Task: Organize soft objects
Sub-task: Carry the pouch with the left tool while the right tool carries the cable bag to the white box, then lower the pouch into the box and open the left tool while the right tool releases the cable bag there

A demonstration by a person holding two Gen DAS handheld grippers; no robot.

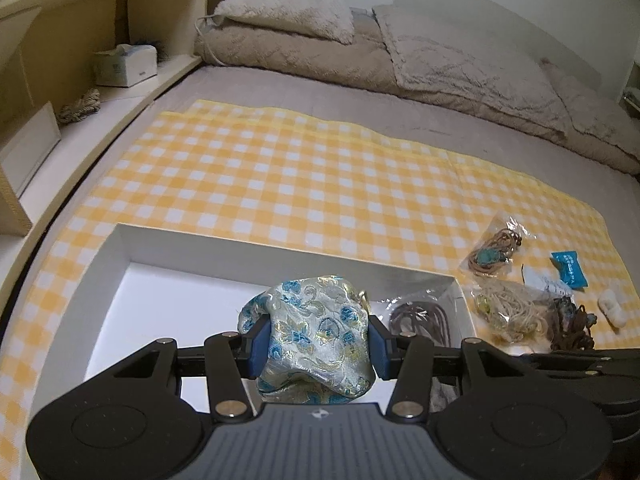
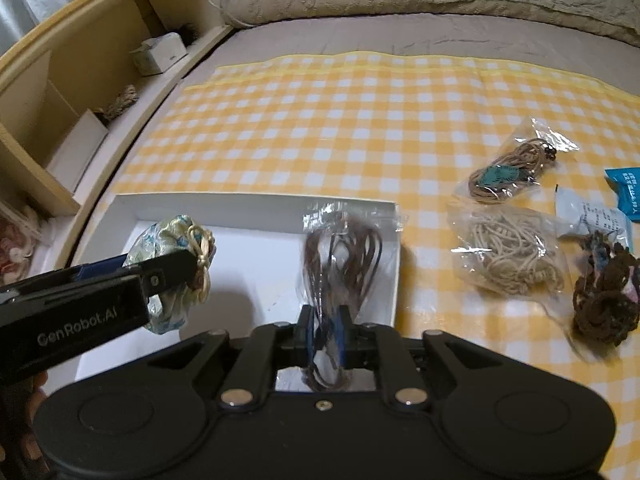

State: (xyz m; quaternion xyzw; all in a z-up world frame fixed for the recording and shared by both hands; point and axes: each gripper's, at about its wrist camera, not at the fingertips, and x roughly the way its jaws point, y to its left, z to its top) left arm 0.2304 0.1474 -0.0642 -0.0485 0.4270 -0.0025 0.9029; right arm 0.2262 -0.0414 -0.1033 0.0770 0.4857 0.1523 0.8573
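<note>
My left gripper is shut on a floral brocade pouch and holds it over the white box. The pouch also shows in the right wrist view, held above the box's left half. My right gripper is shut on a clear bag of dark brown cord, which hangs over the right part of the white box. That bag shows in the left wrist view at the box's right end.
On the yellow checked cloth right of the box lie a bag of tan cord with a teal piece, a bag of pale cord, a dark brown cord bundle and a blue packet. A wooden shelf runs along the left.
</note>
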